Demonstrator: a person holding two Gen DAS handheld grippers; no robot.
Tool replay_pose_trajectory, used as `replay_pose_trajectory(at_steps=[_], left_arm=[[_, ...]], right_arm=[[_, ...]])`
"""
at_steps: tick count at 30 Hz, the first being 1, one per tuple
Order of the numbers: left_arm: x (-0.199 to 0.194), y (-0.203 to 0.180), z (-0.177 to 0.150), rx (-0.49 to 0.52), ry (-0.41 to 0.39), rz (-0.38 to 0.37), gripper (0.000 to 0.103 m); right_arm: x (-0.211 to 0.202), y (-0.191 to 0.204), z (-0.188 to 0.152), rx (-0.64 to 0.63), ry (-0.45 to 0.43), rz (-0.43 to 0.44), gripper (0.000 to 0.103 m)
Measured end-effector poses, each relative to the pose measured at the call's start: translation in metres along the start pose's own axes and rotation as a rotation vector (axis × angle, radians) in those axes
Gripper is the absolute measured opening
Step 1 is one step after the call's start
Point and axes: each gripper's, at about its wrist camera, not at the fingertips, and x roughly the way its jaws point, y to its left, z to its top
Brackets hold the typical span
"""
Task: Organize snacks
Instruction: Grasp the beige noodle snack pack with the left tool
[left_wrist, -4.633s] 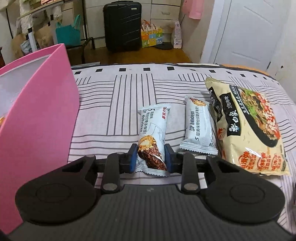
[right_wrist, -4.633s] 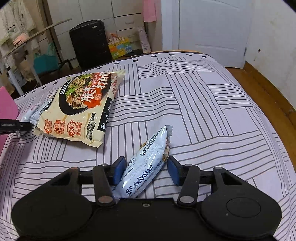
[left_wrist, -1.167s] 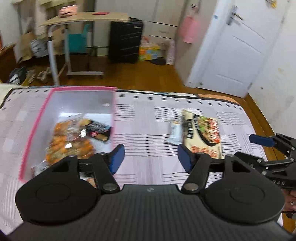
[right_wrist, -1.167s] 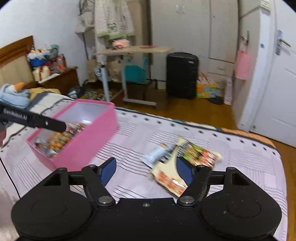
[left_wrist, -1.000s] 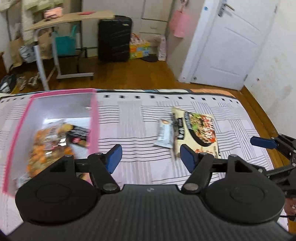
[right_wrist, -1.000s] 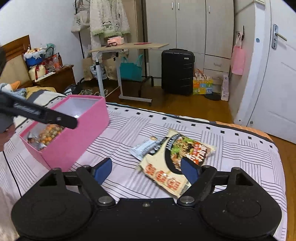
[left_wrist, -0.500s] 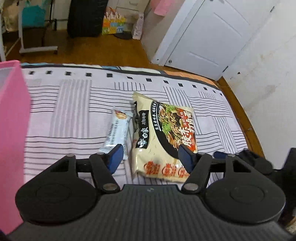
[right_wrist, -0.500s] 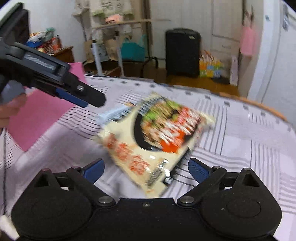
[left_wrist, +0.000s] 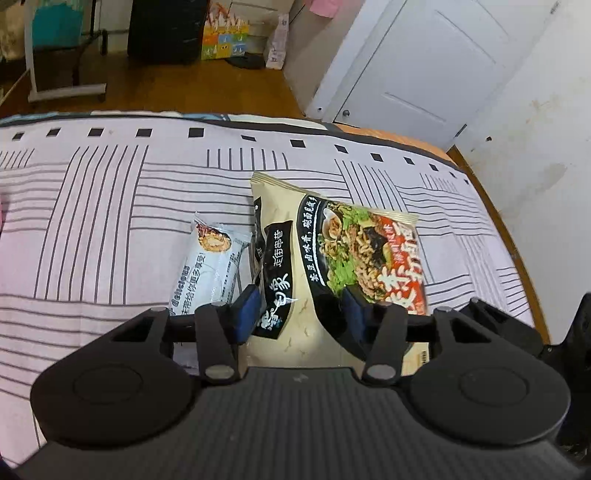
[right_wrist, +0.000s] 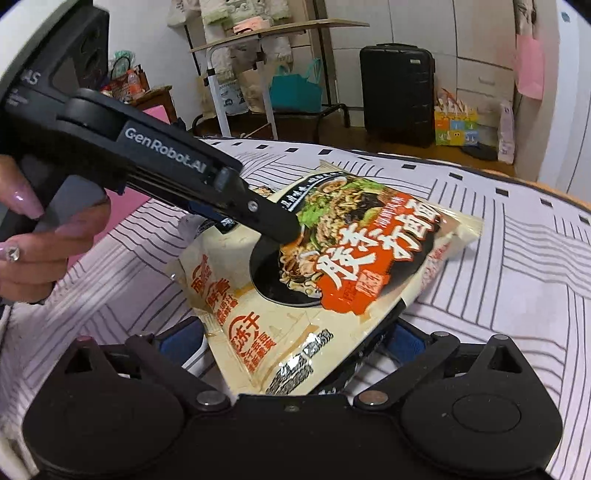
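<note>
Noodle packet (left_wrist: 343, 258) on striped bedspread (left_wrist: 110, 206), long axis running away from left wrist camera, top edge toward far side of bed. Left gripper (left_wrist: 301, 314) jaws part-closed, pinching packet's near left portion. Right gripper (right_wrist: 291, 341) wide apart, straddling packet's near corner. White snack bar (left_wrist: 208, 269) just beside packet's left edge.

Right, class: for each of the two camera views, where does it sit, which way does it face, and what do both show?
Left wrist: sits on the left gripper, facing across the bed at the noodle packet and snack bar.
Right wrist: sits on the right gripper, facing the packet, the left gripper and the hand holding it.
Shared: noodle packet, striped bedsheet, black suitcase.
</note>
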Motion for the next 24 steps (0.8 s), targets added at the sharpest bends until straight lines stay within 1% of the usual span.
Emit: replay_pose_trajectory(at_steps=[3,6,8,9,12,15,18,20,24], left_arm=[[0.001,0.0,-0.003,-0.022,-0.011,0.015,0.05],[0.0,-0.002,-0.005,-0.008,-0.01,0.017,0.05],[0.0,-0.001,-0.005,-0.042,0.007,0.007,0.05],[-0.002,0.001,-0.004,-0.067,0.013,0.002,0.049],[-0.005,0.0,-0.004,-0.076,0.024,0.01,0.049],[-0.01,-0.006,-0.007,-0.059,0.039,0.016,0.049],[-0.018,-0.013,-0.013,-0.019,0.052,0.013,0.049],[-0.023,-0.019,-0.017,0.015,0.059,0.026,0.049],[-0.035,-0.029,-0.025,0.049,0.061,0.046,0.049]], right_arm=[[0.005,0.006,0.0,-0.011,-0.008,-0.041,0.103],[0.005,0.011,0.001,-0.018,-0.002,-0.096,0.103],[0.008,0.02,0.004,-0.036,0.016,-0.155,0.103],[0.007,0.023,0.006,-0.025,0.025,-0.174,0.103],[0.003,0.027,0.01,0.011,0.05,-0.184,0.103],[-0.004,0.032,0.009,0.006,0.054,-0.189,0.1],[-0.013,0.036,0.007,0.017,0.046,-0.192,0.099],[-0.018,0.038,0.004,0.027,0.038,-0.184,0.099],[-0.025,0.048,-0.001,0.034,0.021,-0.192,0.098]])
